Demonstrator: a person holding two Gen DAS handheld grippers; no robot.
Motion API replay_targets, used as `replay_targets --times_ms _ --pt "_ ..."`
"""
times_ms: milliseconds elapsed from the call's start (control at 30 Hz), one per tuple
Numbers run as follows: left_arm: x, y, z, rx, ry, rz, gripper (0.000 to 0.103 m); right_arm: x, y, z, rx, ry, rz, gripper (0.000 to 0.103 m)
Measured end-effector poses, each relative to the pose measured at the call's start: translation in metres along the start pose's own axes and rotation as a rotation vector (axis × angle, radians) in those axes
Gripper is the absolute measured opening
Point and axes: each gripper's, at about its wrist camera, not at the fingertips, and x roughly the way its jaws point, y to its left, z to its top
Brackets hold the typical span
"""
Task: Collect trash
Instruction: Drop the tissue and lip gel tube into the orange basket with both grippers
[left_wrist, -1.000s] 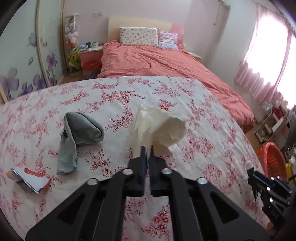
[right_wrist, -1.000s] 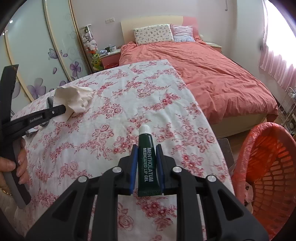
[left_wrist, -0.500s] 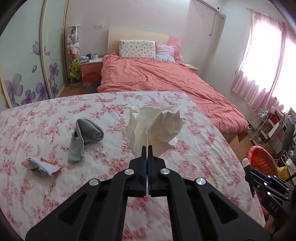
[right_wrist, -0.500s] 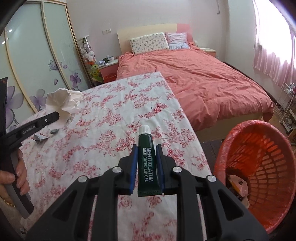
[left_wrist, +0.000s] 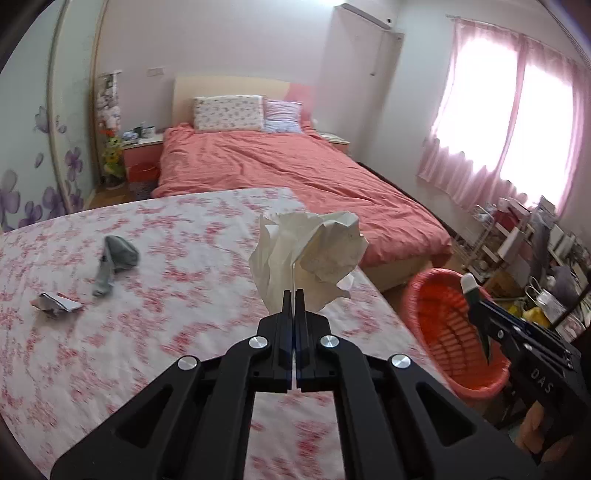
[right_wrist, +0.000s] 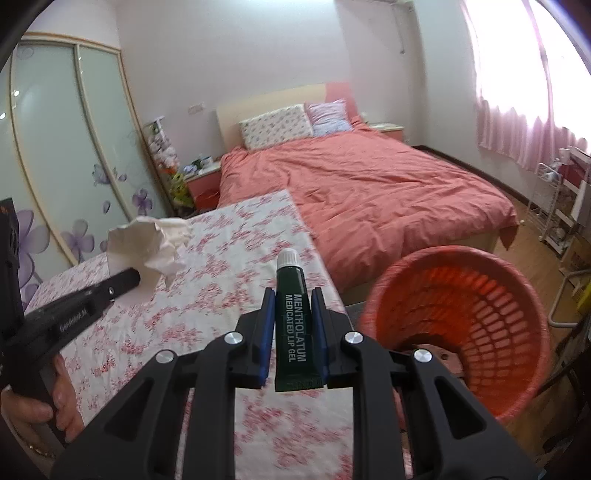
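Left wrist view: my left gripper has its jaws clamped on crumpled tissue; my right gripper pinches a lip gel tube near the orange basket.

A big bed with a pink cover stands far back. Bright windows with pink curtains glow right.

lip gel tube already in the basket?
No, the lip gel tube is clamped in the right gripper, beside the orange basket.
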Motion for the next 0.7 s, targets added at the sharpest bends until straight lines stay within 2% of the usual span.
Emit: replay_targets --times_ms 400,700 --pt "0.015 -0.070 -0.014 0.064 0.031 -0.146 0.000 -0.045 -0.069 -0.006 0.083 -0.096 -0.146 0.020" --pt "0.038 -0.121 -0.022 0.101 0.067 -0.238 0.000 -0.045 -0.118 -0.010 0.155 -0.113 -0.208 0.020"
